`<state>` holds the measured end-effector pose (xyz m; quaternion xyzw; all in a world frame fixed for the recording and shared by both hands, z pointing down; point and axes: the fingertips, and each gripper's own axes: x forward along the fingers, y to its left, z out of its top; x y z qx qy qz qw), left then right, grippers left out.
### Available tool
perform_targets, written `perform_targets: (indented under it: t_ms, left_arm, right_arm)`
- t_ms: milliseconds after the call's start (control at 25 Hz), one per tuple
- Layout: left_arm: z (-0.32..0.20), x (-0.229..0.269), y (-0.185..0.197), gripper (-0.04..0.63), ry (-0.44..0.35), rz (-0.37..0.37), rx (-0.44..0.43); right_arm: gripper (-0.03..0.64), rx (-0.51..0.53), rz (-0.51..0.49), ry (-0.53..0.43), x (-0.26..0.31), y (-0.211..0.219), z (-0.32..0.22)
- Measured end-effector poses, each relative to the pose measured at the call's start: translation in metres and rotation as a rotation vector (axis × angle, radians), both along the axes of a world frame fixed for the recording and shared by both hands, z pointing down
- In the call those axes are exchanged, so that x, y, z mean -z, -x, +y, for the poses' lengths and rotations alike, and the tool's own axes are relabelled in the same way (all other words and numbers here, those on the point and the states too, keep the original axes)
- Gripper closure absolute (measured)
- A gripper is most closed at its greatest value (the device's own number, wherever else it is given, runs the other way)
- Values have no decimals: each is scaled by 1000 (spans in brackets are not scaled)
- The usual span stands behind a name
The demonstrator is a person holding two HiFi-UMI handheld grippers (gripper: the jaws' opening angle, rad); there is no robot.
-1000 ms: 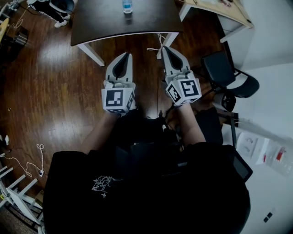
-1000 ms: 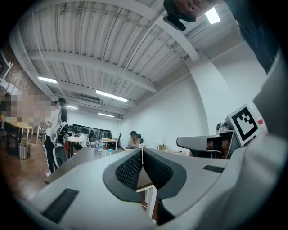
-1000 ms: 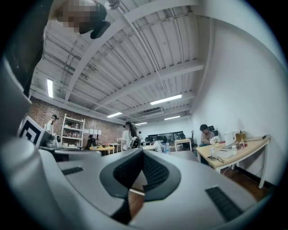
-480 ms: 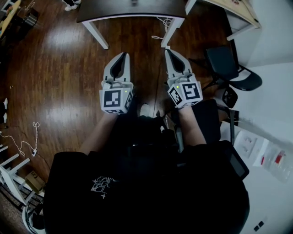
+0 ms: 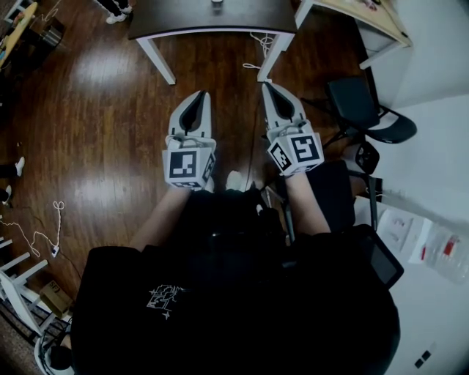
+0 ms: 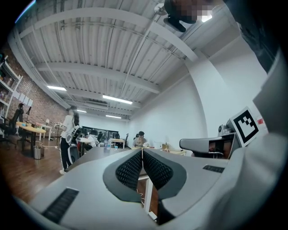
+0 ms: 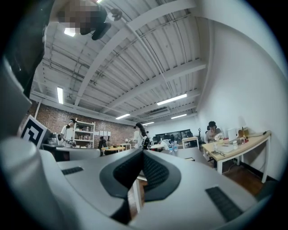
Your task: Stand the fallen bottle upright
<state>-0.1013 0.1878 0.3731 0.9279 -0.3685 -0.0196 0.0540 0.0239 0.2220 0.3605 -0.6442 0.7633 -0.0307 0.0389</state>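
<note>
From the head view, the left hand-held gripper point(image 5: 196, 99) and the right hand-held gripper point(image 5: 269, 89) are held side by side over the wooden floor point(image 5: 95, 132). Both point toward a dark surface point(image 5: 183, 18) on white legs. Only a sliver of the bottle point(image 5: 217, 2) shows there, at the top edge and well apart from both. A black chair point(image 5: 363, 110) stands to the right.

In the left gripper view, the left hand-held gripper point(image 6: 142, 149) has its jaws pressed together with nothing between them. Beyond them a small bottle point(image 6: 107, 143) sits on the dark surface point(image 6: 93, 153).

In the right gripper view, the right hand-held gripper point(image 7: 143, 152) is likewise pressed together and empty. The bottle point(image 7: 173, 145) on the surface point(image 7: 187, 153) looks upright, though too small to be sure.
</note>
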Motion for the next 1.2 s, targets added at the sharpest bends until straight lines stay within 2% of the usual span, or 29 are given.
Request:
perform_targets:
  t_ms: [360, 840, 1200]
  left_arm:
    - [-7, -5, 14, 589, 24, 8, -47]
    - [-14, 5, 11, 589, -23, 28, -53]
    - [-15, 8, 8, 589, -24, 31, -57]
  right_arm:
    - [595, -45, -35, -2, 2, 29, -8]
    - [597, -64, -20, -6, 7, 29, -11]
    - [597, -58, -16, -3, 9, 28, -13]
